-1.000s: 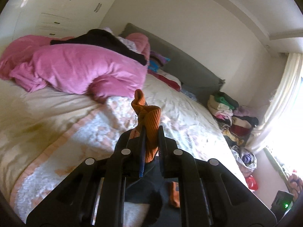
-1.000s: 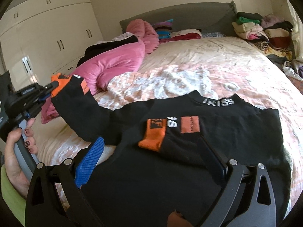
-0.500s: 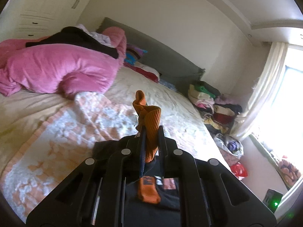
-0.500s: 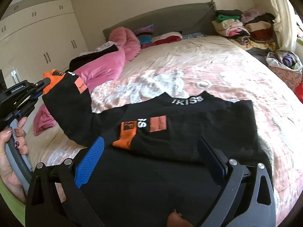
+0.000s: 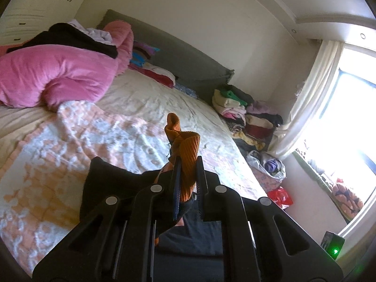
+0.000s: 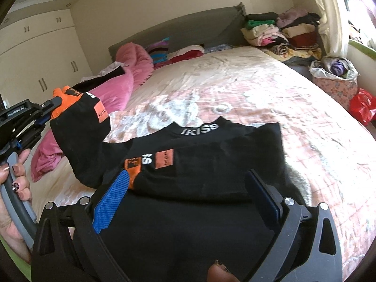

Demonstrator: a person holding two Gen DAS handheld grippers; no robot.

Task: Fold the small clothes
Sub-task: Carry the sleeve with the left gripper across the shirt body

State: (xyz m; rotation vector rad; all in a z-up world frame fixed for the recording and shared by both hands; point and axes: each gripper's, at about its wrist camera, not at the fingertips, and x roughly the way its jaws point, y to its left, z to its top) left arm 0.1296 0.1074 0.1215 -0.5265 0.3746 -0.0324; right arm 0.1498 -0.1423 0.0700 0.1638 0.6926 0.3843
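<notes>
A black shirt [image 6: 211, 164] lies flat on the bed [image 6: 270, 89]. One sleeve is folded across its chest. The other sleeve is lifted up by its orange cuff [image 5: 185, 150]. The left gripper [image 5: 186, 169] has its jaws pressed tight on that cuff. The right gripper [image 6: 188, 195] hangs over the shirt, jaws spread wide, holding nothing.

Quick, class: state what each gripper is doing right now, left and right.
Left gripper: shut on the orange cuff of the black top.
Right gripper: open, holding nothing, above the top.
</notes>
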